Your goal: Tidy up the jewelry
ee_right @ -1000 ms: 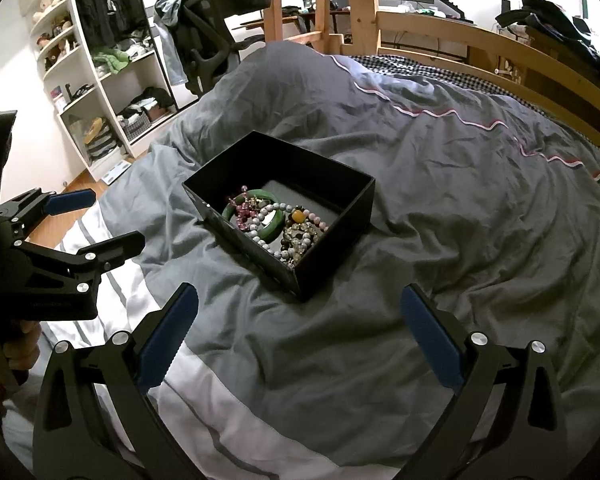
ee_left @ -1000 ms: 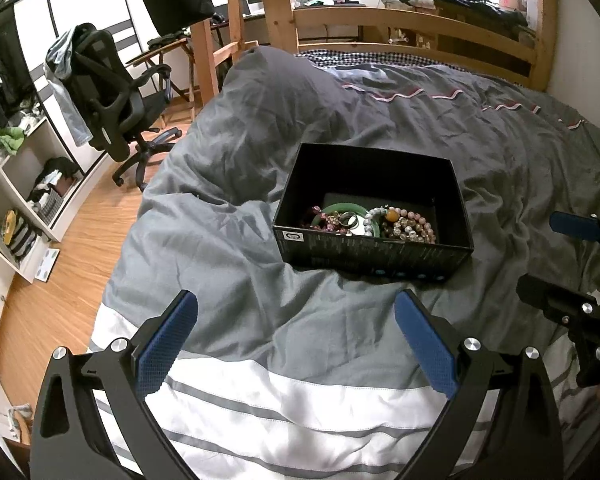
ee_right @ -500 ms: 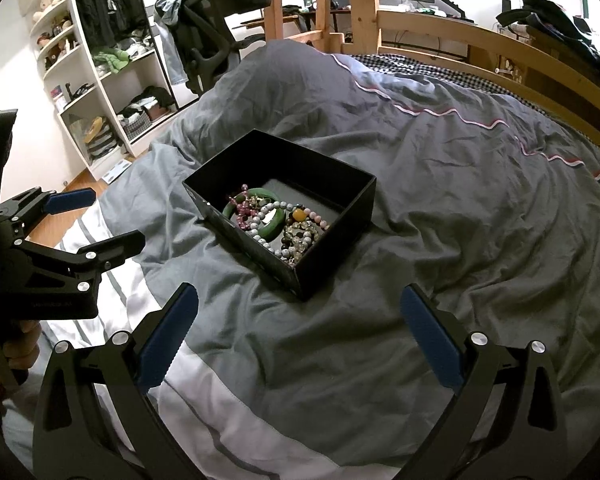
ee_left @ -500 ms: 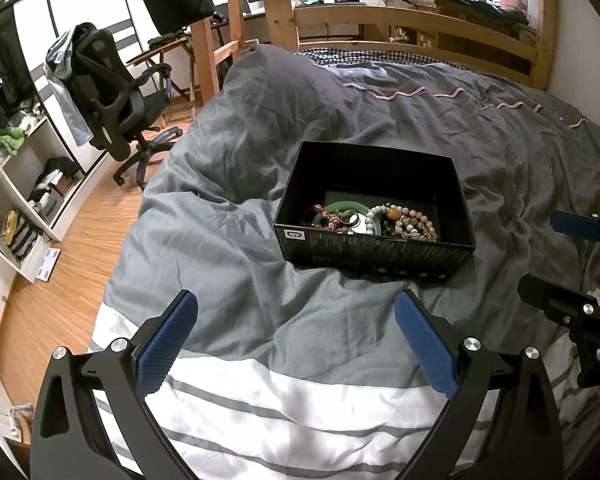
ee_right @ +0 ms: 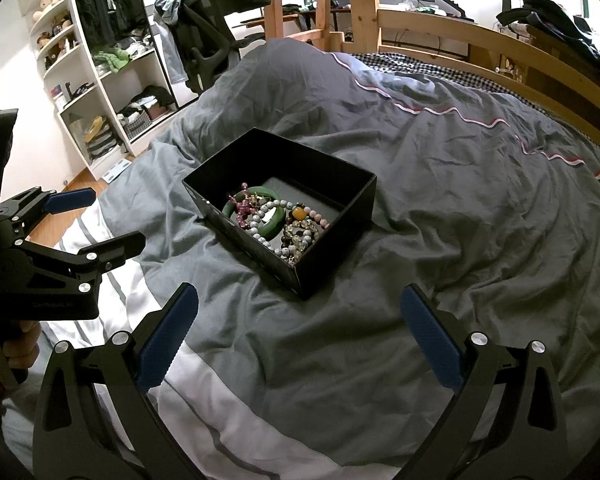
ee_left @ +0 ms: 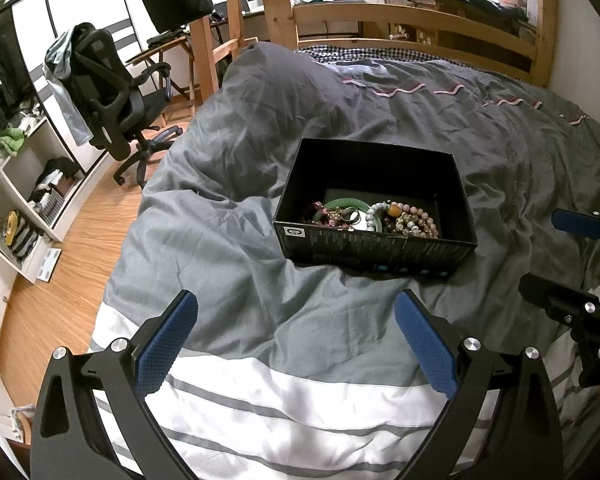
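We hold left gripper point(ee_left: 296, 322) and right gripper point(ee_right: 299, 314) spread, empty, near the black box point(ee_right: 336, 216) of bracelets point(ee_right: 278, 220) on the bed point(ee_right: 460, 200).

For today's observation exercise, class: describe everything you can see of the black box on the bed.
The black box is an open, lidless rectangular carton, seemingly matte cardboard, with small print and a logo on one long outer wall. It sits upright on the rumpled grey duvet, which dents slightly beneath it. Inside, toward one end, lie a green bangle and tangled beaded bracelets; the rest of its grey floor shows bare. Neither gripper touches it.
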A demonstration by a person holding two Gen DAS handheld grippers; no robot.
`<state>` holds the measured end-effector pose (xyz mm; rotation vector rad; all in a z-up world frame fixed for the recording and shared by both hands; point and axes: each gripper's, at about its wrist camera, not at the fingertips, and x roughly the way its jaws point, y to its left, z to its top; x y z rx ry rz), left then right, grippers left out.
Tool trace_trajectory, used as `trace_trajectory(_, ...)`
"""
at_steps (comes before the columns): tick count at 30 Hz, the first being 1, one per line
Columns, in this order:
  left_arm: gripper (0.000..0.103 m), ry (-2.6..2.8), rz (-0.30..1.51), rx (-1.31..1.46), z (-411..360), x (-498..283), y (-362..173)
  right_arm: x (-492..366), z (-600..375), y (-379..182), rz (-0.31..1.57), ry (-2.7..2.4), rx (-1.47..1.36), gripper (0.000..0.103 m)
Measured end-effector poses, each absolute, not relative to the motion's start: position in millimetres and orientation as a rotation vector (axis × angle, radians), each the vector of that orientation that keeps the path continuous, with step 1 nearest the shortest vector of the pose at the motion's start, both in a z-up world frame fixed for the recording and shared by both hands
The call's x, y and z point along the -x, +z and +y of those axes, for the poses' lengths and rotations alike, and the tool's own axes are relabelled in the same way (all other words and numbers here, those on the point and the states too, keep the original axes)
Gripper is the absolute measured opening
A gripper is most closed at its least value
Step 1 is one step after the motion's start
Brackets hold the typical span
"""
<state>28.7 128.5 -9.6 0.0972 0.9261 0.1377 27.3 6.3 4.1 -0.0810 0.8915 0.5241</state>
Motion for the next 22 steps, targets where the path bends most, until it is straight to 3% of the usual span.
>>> trace_trajectory(22, 0.097, 0.141, 0.939, -0.118, 131.7, -29.9, -10.6, -27.2, 5.9, 2.9, 0.891, 0.524, 0.083, 0.1)
